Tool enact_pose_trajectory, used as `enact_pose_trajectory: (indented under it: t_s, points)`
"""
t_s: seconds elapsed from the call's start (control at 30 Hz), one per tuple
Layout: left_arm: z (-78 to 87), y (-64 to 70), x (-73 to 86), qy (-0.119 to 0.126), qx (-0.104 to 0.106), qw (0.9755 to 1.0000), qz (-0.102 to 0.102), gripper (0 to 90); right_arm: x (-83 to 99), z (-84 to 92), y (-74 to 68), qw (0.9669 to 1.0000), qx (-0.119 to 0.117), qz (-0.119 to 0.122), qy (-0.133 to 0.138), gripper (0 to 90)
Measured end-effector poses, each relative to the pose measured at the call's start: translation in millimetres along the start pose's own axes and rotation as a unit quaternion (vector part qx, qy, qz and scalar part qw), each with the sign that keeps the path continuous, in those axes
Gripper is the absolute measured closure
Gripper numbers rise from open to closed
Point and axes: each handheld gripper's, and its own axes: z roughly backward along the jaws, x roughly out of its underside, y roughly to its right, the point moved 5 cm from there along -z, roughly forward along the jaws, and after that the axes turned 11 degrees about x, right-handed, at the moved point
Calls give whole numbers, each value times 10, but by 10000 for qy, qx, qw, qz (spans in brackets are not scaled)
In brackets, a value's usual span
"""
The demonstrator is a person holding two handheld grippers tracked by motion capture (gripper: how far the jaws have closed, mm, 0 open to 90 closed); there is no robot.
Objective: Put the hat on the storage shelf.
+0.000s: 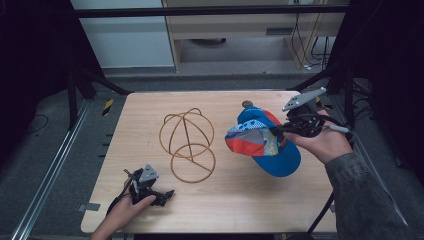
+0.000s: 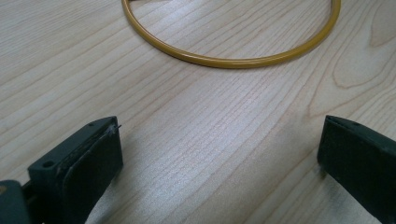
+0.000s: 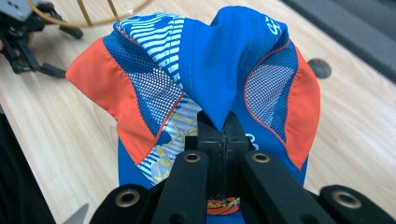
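Evidently the right gripper (image 3: pixel 219 135) has its jaws pressed together on a pinch of blue crown fabric, and by that fold it carries the cap (image 1: pixel 262 140) clear of the table (image 1: pixel 240 210); the fabric peaks up out of the jaws, which suggests the cloth bears the cap's weight there. The cap hangs ahead of and below those jaws, beside the wire stand (image 1: pixel 187 145) but apart from it, its blue brim nearest the person and lowest, its crown opening turned toward the stand. Its long axis therefore runs from brim to crown, sloping up and away across the table. A grip at the crown top would leave the opening free, probably so the cap can be lowered over the stand's domed frame. The left gripper (image 1: pixel 150 192) rests low at the table's near edge with its jaws wide apart and nothing between them; ahead of them lies the base ring (image 2: pixel 229 58) of the stand, untouched, perhaps awaiting a steadying hold.
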Motion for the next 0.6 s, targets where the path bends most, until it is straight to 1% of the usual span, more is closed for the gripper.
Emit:
enact_pose_trajectory:
  t_s: [0.07, 0.13, 0.17, 0.23, 0.4, 0.43, 0.6]
  points:
    - [0, 0, 0, 0, -1, 10000, 2, 0, -32, 42, -5, 10000, 12, 7, 80, 899]
    - [1, 1, 0, -1, -2, 10000, 5, 0, -93, 104, -5, 9997, 43, 10, 229, 899]
    - [1, 1, 0, -1, -2, 10000, 5, 0, -93, 104, -5, 9997, 43, 10, 229, 899]
    - [0, 1, 0, 0, -3, 10000, 2, 0, -143, 154, -4, 9994, 80, 17, 323, 899]
    - [1, 1, 0, -2, 0, 10000, 3, 0, -290, 247, -25, 9985, 145, 85, 520, 899]
    - [0, 1, 0, -1, -1, 10000, 3, 0, -354, 270, -41, 9980, 152, 104, 607, 899]
    - [1, 1, 0, -2, -1, 10000, 3, 0, -424, 295, -91, 9975, 142, 150, 678, 899]
